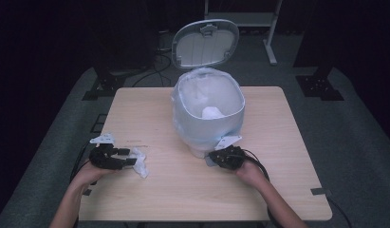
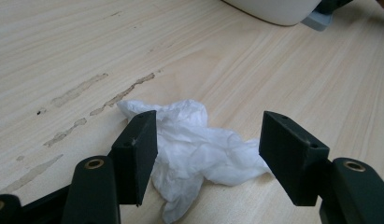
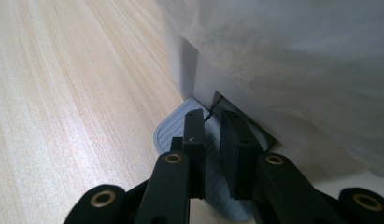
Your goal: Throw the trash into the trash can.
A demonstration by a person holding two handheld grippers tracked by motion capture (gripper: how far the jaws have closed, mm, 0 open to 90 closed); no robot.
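Crumpled tissue (image 2: 194,149) on table (image 1: 287,142), left of lidded bin (image 1: 209,111).
Left gripper (image 2: 208,149) open astride tissue, not pressing. Right gripper (image 3: 213,140) nearly closed, resting on bin's grey pedal (image 3: 173,128), nothing gripped. Seen from above: lid (image 1: 205,43) raised, white wad inside liner.

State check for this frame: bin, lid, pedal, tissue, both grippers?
Pedal bin: upright, lined with a bag, something white inside.
Lid: raised open.
Pedal: under the right gripper, whose jaws stand nearly shut over it.
Crumpled tissue: lying on the table.
Left gripper: open, jaws astride the tissue.
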